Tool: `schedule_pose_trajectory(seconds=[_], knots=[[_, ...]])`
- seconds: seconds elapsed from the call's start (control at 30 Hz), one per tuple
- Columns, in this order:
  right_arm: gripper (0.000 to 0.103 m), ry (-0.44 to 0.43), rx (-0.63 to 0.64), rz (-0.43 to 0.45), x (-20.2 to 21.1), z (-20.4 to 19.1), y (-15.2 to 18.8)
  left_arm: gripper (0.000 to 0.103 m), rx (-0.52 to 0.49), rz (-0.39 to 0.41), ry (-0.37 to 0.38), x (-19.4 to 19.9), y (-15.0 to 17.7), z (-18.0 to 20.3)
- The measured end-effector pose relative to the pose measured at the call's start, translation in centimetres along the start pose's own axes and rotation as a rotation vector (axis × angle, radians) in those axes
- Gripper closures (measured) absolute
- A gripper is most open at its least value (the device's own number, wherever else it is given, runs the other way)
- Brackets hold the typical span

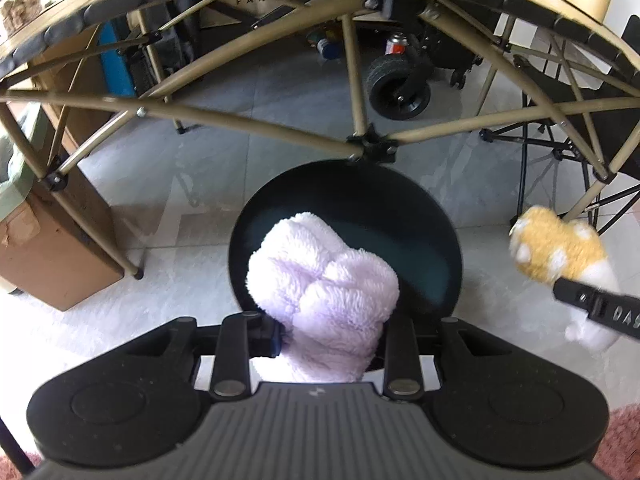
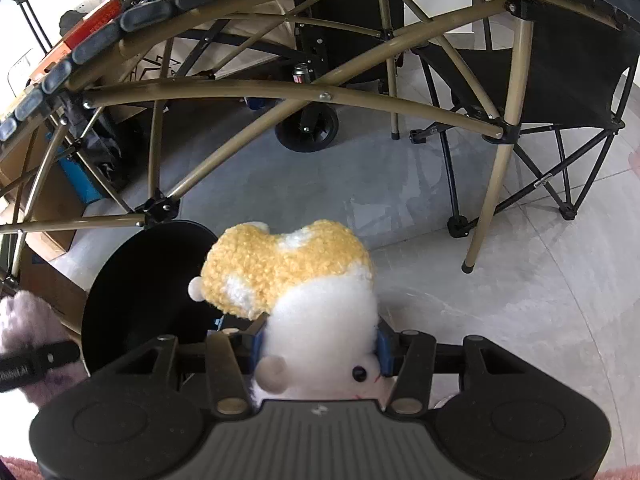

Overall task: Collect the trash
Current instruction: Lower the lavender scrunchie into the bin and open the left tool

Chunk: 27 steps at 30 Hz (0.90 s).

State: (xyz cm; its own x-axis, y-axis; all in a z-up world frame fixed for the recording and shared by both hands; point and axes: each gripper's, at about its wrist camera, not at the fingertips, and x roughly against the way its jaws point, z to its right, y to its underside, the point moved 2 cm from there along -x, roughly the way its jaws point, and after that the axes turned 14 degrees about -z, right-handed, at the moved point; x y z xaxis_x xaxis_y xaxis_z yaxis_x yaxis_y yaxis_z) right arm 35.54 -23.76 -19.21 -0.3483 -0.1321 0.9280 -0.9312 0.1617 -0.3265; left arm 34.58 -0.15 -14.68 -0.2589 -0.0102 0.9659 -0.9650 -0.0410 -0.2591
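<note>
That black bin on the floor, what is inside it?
The black bin shows only a dark, bare inner wall. The lilac plush toy, held above it by the left gripper, hides most of the bottom.

The right gripper is clamped on a yellow-and-white plush toy, its blue pads pressing the white body from both sides. At nine o'clock of the toy sits a round black bin on the grey floor. At eight o'clock, the left gripper grips a lilac plush. A folding table frame arches at twelve, a black camp chair at two
</note>
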Motion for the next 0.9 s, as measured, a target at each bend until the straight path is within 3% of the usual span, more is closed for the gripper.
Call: schedule_pose_trajectory(seconds=[0.3, 0.9], knots=[[0.054, 0.007, -0.025, 0.006, 0.0, 1.0, 0.1, 0.072, -0.004, -0.014, -0.002, -0.2, -2.4, 1.8], [0.054, 0.029, -0.045, -0.012, -0.6, 2.5, 0.7, 0.072, 0.099, -0.138, 0.036, -3.0, -5.4, 3.4]])
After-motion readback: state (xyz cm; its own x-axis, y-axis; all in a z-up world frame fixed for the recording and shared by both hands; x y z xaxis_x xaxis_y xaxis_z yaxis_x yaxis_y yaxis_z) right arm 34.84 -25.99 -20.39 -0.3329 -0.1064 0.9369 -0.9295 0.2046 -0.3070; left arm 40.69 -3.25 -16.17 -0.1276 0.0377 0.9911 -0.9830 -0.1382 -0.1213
